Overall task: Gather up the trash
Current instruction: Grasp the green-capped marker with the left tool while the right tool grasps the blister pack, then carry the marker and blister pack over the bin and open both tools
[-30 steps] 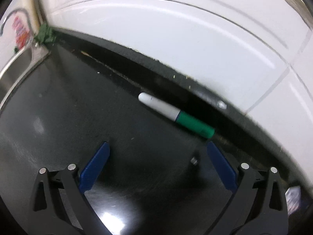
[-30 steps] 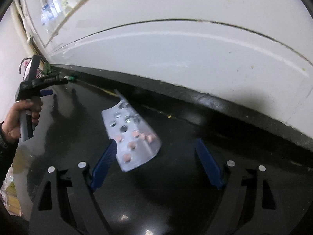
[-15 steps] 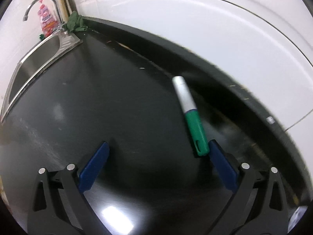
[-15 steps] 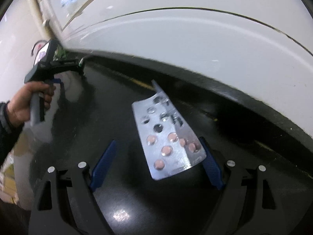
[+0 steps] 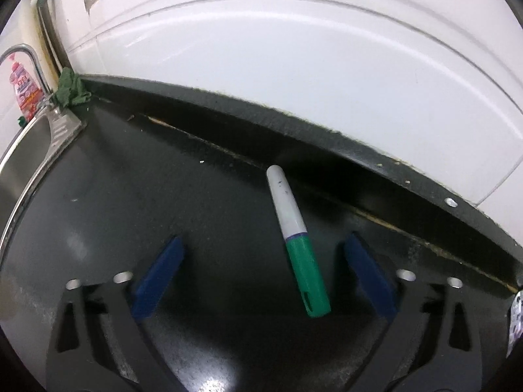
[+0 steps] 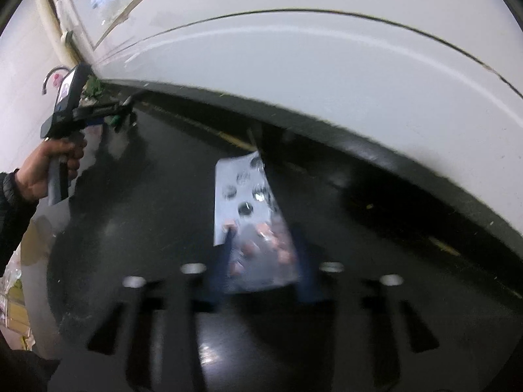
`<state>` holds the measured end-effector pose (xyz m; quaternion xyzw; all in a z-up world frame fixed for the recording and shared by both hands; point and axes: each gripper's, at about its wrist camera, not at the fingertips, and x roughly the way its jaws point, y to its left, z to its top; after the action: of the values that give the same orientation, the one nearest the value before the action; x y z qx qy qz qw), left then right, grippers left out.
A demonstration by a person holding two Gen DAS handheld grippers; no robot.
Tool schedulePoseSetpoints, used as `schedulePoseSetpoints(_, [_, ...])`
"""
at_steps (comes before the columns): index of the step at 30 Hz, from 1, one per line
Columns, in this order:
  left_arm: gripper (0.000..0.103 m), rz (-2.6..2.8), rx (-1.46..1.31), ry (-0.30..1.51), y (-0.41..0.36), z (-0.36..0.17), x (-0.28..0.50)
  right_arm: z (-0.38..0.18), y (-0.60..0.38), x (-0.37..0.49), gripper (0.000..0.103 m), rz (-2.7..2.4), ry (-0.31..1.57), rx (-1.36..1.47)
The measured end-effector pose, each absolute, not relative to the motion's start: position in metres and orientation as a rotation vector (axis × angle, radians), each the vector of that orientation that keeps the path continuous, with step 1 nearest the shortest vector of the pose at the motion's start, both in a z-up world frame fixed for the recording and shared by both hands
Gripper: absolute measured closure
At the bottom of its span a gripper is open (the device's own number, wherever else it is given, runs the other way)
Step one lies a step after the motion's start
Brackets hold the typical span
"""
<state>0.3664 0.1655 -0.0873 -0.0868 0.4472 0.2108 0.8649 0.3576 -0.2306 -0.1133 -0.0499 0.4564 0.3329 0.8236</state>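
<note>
Left gripper over the black countertop, jaws closing. Green-and-white marker lies on the counter between the blue pads, nearer the right pad, not touched by either; green cap end near, white end pointing far toward the white tiled wall. Steel sink at far left, with a green rag in the corner and a pink bottle behind the tap.

Right gripper jaws closing, frame blurred. Pill blister pack sits between the fingers, near end with pink pills in the jaws, far end with empty pockets sticking out toward the wall. Pads look to be against its edges, but blur makes contact uncertain. Far left in the right wrist view: the person's left hand holding the left gripper's handle, dark sleeve below.
</note>
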Motion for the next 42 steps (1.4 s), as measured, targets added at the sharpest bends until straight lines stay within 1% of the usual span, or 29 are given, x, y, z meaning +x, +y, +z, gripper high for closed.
schedulePoseSetpoints(1, [0.054, 0.432, -0.165, 0.918, 0.163, -0.084, 0.364, -0.112, -0.229, 0.351, 0.084, 0.713, 0.962, -0.109])
schedulePoseSetpoints(2, [0.077, 0.421, -0.156, 0.915, 0.160, -0.083, 0.363, -0.110, -0.223, 0.349, 0.090, 0.712, 0.958, -0.107])
schedulePoseSetpoints(3, [0.090, 0.411, -0.144, 0.921, 0.157, -0.081, 0.362, -0.108, -0.222, 0.343, 0.098, 0.709, 0.961, -0.094])
schedulePoseSetpoints(7, [0.090, 0.362, -0.128, 0.935, 0.143, -0.077, 0.346, -0.097, -0.219, 0.311, 0.098, 0.661, 0.945, -0.069])
schedulePoseSetpoints(12, [0.090, 0.264, -0.096, 0.929, 0.124, -0.056, 0.291, -0.066, -0.220, 0.251, 0.098, 0.596, 0.886, -0.042])
schedulePoseSetpoints(15, [0.090, 0.176, -0.066, 0.923, 0.112, -0.042, 0.233, -0.046, -0.219, 0.199, 0.098, 0.548, 0.849, -0.062])
schedulePoseSetpoints(17, [0.090, 0.114, -0.037, 0.907, 0.095, -0.032, 0.181, -0.038, -0.217, 0.167, 0.098, 0.524, 0.838, -0.061])
schedulePoseSetpoints(20, [0.090, 0.028, -0.021, 0.903, 0.072, -0.026, 0.115, -0.033, -0.219, 0.113, 0.098, 0.491, 0.816, -0.065])
schedulePoseSetpoints(25, [0.090, -0.030, 0.003, 0.876, 0.048, -0.019, 0.033, -0.032, -0.204, 0.049, 0.098, 0.489, 0.806, -0.032])
schedulePoseSetpoints(30, [0.090, -0.045, -0.038, 0.879, 0.050, -0.020, -0.014, -0.030, -0.195, 0.015, 0.097, 0.491, 0.786, -0.037])
schedulePoseSetpoints(35, [0.090, 0.002, -0.075, 0.872, 0.083, -0.023, -0.033, -0.026, -0.168, 0.005, 0.098, 0.517, 0.769, -0.044])
schedulePoseSetpoints(38, [0.090, 0.053, -0.091, 0.854, 0.107, -0.017, -0.050, -0.023, -0.133, 0.003, 0.098, 0.577, 0.757, -0.048])
schedulePoseSetpoints(42, [0.090, 0.163, -0.139, 0.820, 0.163, -0.010, -0.083, -0.021, -0.057, -0.007, 0.098, 0.713, 0.740, -0.071])
